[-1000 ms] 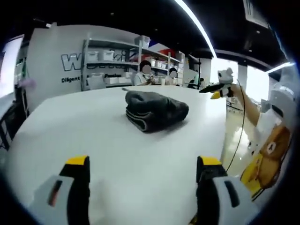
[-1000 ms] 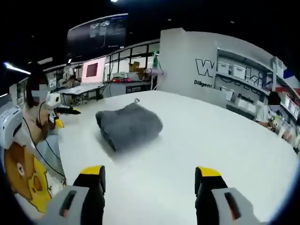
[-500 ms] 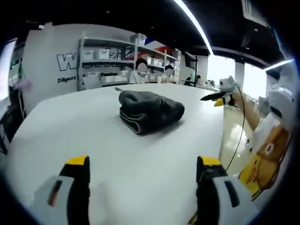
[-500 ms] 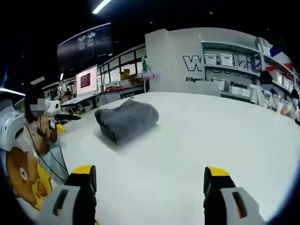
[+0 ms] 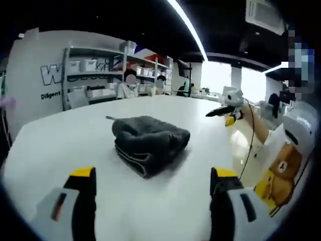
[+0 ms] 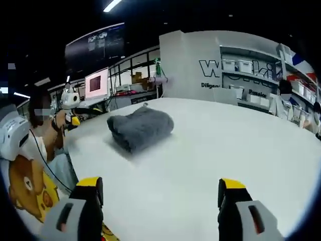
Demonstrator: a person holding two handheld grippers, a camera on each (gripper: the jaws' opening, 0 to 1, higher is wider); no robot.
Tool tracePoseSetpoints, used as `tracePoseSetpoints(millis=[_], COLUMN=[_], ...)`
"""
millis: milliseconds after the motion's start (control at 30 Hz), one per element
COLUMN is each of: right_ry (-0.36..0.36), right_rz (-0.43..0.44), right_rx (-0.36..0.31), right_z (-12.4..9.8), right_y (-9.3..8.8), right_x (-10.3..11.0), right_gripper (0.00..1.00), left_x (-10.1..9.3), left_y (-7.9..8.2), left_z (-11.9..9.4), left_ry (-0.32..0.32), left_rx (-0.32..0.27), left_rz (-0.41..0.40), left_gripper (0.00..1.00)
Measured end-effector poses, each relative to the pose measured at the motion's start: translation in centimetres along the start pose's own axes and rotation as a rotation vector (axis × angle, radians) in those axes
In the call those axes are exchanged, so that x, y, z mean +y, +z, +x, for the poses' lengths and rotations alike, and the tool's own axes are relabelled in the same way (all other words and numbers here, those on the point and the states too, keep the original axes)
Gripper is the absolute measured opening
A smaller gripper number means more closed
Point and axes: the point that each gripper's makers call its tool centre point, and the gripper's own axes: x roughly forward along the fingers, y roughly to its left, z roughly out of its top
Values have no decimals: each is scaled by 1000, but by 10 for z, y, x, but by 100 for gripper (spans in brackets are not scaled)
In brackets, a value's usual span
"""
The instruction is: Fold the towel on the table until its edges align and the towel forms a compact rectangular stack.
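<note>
A dark grey towel (image 5: 149, 143) lies folded into a thick, slightly lumpy bundle on the white table (image 5: 65, 135), its layered edge facing me. The same towel (image 6: 140, 127) sits left of centre in the right gripper view. My left gripper (image 5: 153, 175) stands open over the table's near part, a short way before the towel, with nothing between its yellow-tipped fingers (image 5: 83, 173). My right gripper (image 6: 159, 185) is open too, low over the table (image 6: 241, 145) and well short of the towel.
A person in a bear-print shirt (image 5: 286, 170) stands at the table's side holding another gripper (image 5: 225, 108); the same person (image 6: 25, 165) appears at the left of the right gripper view. Shelves with bins (image 5: 90, 75) and seated people line the back wall.
Both views have shifted with the hands: the left camera has come closer to the towel and swung right. The towel itself has not moved, and both grippers stay open.
</note>
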Motion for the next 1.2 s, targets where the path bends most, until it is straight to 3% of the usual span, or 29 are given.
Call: tracePoseSetpoints(millis=[67,233,300,400,600,833,1000,1200], right_ry=[5,-2,-3,2,19,38,69,85], right_rz=[-2,1,1,-3,-18,-21,-24,-25], right_rx=[5,10,11,16,14,22,18,23], right_z=[-2,-5,-5,-6,-4,3,5,9], right_y=[-2,-5,-5,-3,2,2,3,2], right_x=[3,3,4,6,11,15,23,26], right_gripper=[100,100,100,99,99,99,99,99], left_x=[6,20,23,18,15,-1,-3,16], left_y=[6,39,49,67,75,56,37,4], left_z=[13,56,70,92,141,171,163,154], left_ry=[-48,-189,-217,-314,-376,-408,-444,-397], left_rx=[17,-92,-128,-194,-195,-138,-111,-52], left_rz=[39,25,14,-33,-12,42,52,75], left_gripper=[99,99,99,98,95,90,83,86])
